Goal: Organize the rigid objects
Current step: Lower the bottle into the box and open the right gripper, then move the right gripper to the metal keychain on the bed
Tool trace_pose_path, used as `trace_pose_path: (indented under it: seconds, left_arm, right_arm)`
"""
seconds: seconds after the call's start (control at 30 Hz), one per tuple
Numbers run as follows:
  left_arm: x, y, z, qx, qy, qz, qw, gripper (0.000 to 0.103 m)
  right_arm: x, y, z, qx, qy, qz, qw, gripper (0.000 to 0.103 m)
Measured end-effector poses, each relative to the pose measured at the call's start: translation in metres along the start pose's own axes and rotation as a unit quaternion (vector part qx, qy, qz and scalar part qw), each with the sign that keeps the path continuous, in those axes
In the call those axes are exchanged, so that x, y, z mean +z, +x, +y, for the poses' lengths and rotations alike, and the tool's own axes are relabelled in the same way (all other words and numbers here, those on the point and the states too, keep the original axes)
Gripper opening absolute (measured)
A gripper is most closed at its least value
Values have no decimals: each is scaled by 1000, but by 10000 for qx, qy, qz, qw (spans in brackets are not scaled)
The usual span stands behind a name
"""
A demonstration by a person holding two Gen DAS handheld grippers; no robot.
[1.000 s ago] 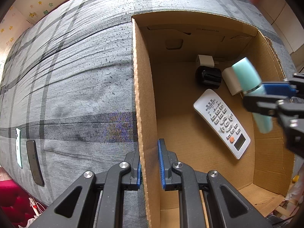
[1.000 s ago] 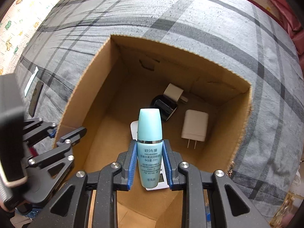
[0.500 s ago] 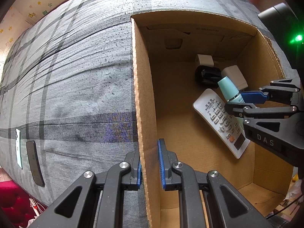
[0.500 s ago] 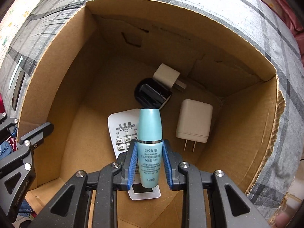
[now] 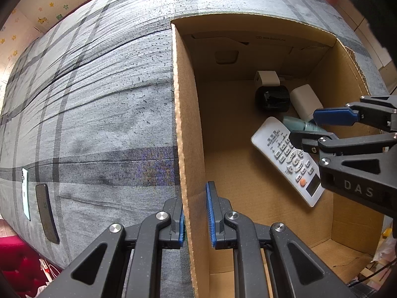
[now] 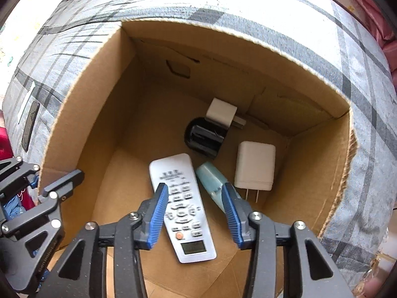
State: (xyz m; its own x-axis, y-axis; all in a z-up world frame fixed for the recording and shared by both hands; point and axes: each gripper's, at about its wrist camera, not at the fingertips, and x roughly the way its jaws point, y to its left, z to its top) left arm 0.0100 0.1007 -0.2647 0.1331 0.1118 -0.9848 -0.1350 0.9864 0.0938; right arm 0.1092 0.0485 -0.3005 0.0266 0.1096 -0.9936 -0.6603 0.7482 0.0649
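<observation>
A cardboard box (image 5: 188, 129) (image 6: 82, 114) stands on a grey plaid surface. My left gripper (image 5: 194, 213) is shut on the box's left wall. Inside the box, my right gripper (image 6: 196, 198) (image 5: 322, 126) hangs with its jaws opening and nothing pressed between the pads. The teal bottle (image 6: 211, 178) (image 5: 297, 124) lies loose on the box floor between a white remote (image 6: 183, 206) (image 5: 287, 159) and a large white charger (image 6: 255, 166) (image 5: 305, 101). A black holder (image 6: 203, 136) (image 5: 273, 98) and a small white plug (image 6: 222, 111) (image 5: 266, 78) lie further back.
On the plaid cover (image 5: 86, 99) left of the box lie a white phone (image 5: 24, 193) and a dark flat case (image 5: 46, 213). A wall with animal stickers (image 5: 52, 5) stands beyond. Red fabric (image 5: 15, 260) shows at the lower left.
My right gripper sank into the box with the teal bottle, then spread its jaws; the bottle dropped out and now lies on the box floor. The left gripper kept its hold on the wall.
</observation>
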Motion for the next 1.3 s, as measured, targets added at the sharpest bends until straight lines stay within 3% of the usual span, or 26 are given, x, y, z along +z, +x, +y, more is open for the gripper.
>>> trace_pose_path:
  seconds: [0.17, 0.3, 0.7, 1.3]
  left_arm:
    - [0, -1, -1, 33, 4, 0, 10000, 15]
    - [0, -1, -1, 56, -1, -1, 10000, 15]
    - [0, -2, -3, 107, -12, -7, 9999, 15]
    - [1, -4, -4, 141, 3, -4, 9999, 15]
  right_arm:
    - [-1, -14, 2, -18, 11, -141, 9999, 55]
    - [-4, -26, 2, -53, 37, -224, 9997, 72]
    - [-9, -67, -2, -94, 68, -669, 9977, 100]
    - [-36, -110, -49, -274, 603, -1020, 9926, 103]
